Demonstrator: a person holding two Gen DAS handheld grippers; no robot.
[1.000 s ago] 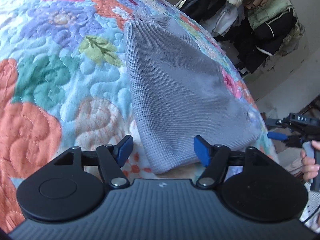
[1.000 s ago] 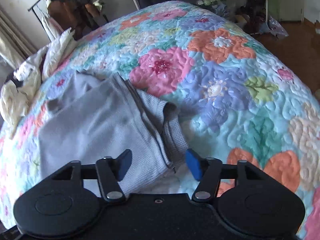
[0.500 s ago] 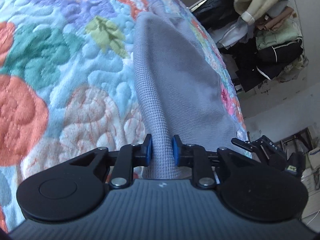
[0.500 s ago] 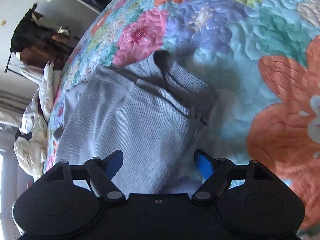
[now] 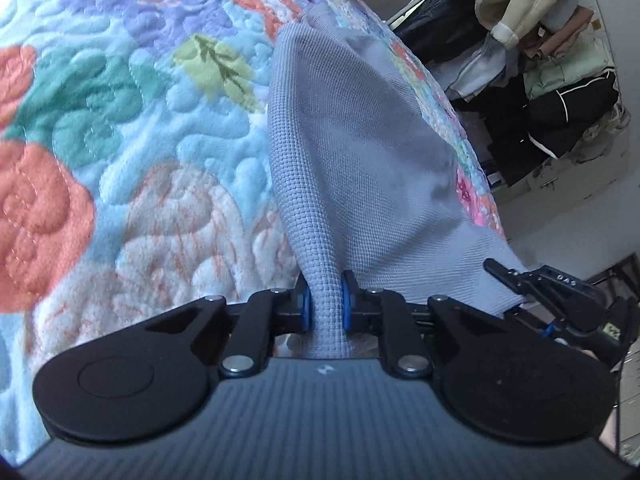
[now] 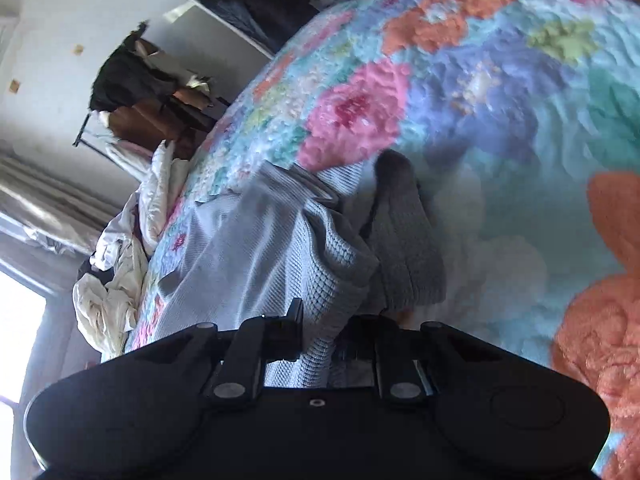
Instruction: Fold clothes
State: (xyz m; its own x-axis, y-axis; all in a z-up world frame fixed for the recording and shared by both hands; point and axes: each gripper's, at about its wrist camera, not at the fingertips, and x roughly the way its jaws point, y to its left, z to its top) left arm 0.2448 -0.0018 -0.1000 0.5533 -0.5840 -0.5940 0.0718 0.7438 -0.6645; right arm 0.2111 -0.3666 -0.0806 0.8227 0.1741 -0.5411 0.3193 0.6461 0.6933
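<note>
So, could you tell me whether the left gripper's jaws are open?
No, the left gripper has its jaws shut on a bunched edge of the grey waffle-knit garment.

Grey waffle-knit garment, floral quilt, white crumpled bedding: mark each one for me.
grey waffle-knit garment point(image 5: 360, 152), left wrist view, middle of the raised cloth.
floral quilt point(image 5: 120, 120), left wrist view, bare teal patch.
white crumpled bedding point(image 6: 108, 300), right wrist view, heap at the bed's edge.

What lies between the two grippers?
Only the grey garment, stretched from the left gripper to the right gripper, both clamped on it; left wrist view.
</note>
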